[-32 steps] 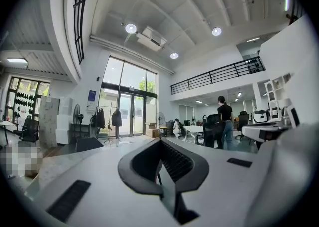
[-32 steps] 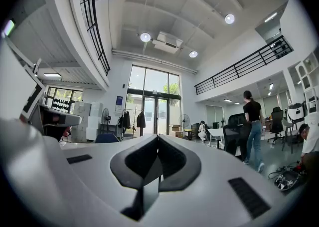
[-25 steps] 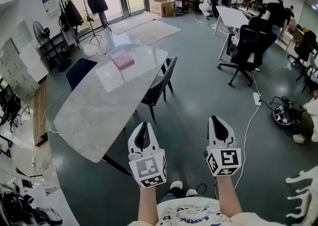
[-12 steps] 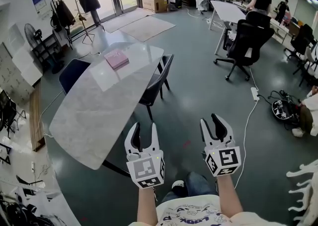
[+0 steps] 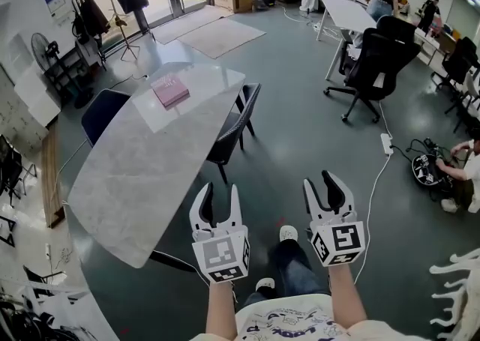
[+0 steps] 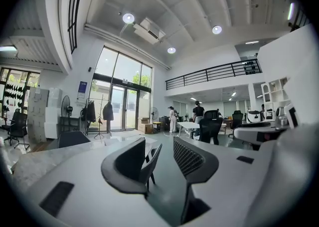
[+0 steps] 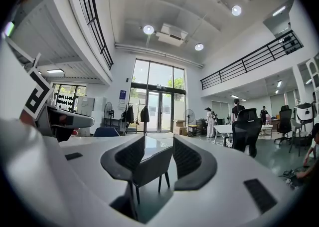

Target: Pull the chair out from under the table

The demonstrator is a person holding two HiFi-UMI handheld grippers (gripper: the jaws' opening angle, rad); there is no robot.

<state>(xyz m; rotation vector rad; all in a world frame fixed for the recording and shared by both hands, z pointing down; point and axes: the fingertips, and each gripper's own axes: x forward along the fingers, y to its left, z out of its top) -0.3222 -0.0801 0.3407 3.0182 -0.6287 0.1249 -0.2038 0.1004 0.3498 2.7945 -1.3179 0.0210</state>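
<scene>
left claw (image 5: 220, 197): spread, empty, jaws just been opening | right claw (image 5: 320, 186): spread, empty, jaws just been opening | chair (image 5: 235, 127): tucked against right edge of worktop (image 5: 127, 182), seat partly under it | both claws level, pointing at chair, well apart from it

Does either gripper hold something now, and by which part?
Nothing is held. The left gripper and right gripper have just been opening, jaws empty; the chair stands apart ahead.

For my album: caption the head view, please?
Left gripper and right gripper, jaws open, face the chair tucked under the table.
</scene>
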